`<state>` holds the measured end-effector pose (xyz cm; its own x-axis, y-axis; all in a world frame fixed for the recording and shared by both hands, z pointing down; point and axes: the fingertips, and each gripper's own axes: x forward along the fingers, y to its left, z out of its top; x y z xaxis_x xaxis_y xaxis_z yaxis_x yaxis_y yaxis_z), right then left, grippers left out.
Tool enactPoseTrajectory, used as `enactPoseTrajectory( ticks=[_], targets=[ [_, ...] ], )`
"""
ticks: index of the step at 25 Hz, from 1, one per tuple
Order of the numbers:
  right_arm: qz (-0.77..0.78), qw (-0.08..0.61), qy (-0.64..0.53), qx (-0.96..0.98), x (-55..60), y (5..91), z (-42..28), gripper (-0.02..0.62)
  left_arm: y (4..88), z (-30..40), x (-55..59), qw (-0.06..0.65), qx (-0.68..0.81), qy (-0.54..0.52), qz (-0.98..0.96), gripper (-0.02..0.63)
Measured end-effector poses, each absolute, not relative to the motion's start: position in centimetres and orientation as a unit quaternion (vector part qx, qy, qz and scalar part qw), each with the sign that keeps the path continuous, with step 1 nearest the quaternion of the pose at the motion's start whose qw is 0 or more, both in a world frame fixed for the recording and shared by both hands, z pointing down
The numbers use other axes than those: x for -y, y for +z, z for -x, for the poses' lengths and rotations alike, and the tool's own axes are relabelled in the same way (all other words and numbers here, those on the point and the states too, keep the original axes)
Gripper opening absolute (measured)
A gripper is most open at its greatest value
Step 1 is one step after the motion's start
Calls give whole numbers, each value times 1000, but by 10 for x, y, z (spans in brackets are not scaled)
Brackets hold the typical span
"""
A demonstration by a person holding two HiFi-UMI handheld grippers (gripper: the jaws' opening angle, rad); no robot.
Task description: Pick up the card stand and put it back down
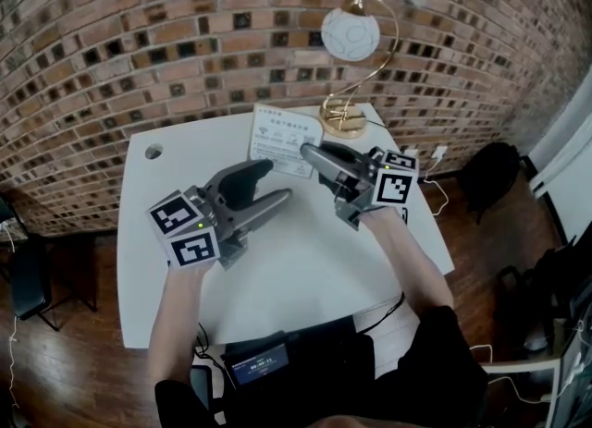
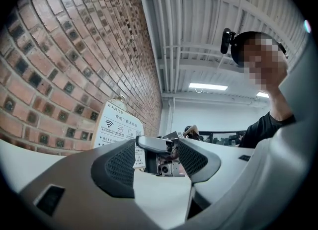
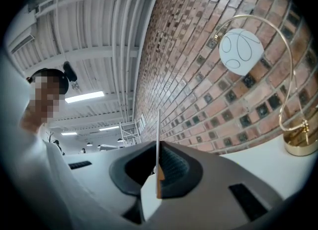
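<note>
Card stand [image 1: 277, 138] is being pinched edge-on between the nearly shut jaws of the right gripper [image 1: 307, 152], far across the table [image 1: 305, 269] by the lamp [image 1: 350, 38], so the grasp looks made and the setting-down is waiting, while the left gripper [image 1: 277, 181] is hanging open and empty.

One left hand-held gripper [image 1: 275, 181], one right hand-held gripper [image 1: 307, 150], one card stand [image 1: 280, 138], one lamp [image 1: 350, 40], one table [image 1: 305, 274].

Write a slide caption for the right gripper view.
Right gripper shut on the edge-on card stand, with a white globe lamp on a gold arc beside the brick wall.
</note>
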<state>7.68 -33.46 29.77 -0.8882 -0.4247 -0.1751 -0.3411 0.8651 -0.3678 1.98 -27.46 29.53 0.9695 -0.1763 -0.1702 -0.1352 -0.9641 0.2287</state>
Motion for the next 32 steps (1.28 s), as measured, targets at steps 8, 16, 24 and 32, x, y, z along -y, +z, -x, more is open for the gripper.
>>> enactPoseTrajectory(
  ticks=[8, 16, 24, 32],
  targets=[
    [189, 129, -190, -955, 355, 311, -81, 28, 309, -24, 298, 123, 91, -99, -983, 265],
    [189, 120, -199, -954, 377, 324, -81, 28, 320, -19, 317, 147, 103, -120, -976, 265],
    [182, 101, -204, -956, 393, 343, -71, 28, 334, -19, 328, 164, 109, -127, -972, 265],
    [186, 79, -198, -959, 414, 355, -65, 28, 344, -16, 335, 173, 117, -125, -970, 265]
  ],
)
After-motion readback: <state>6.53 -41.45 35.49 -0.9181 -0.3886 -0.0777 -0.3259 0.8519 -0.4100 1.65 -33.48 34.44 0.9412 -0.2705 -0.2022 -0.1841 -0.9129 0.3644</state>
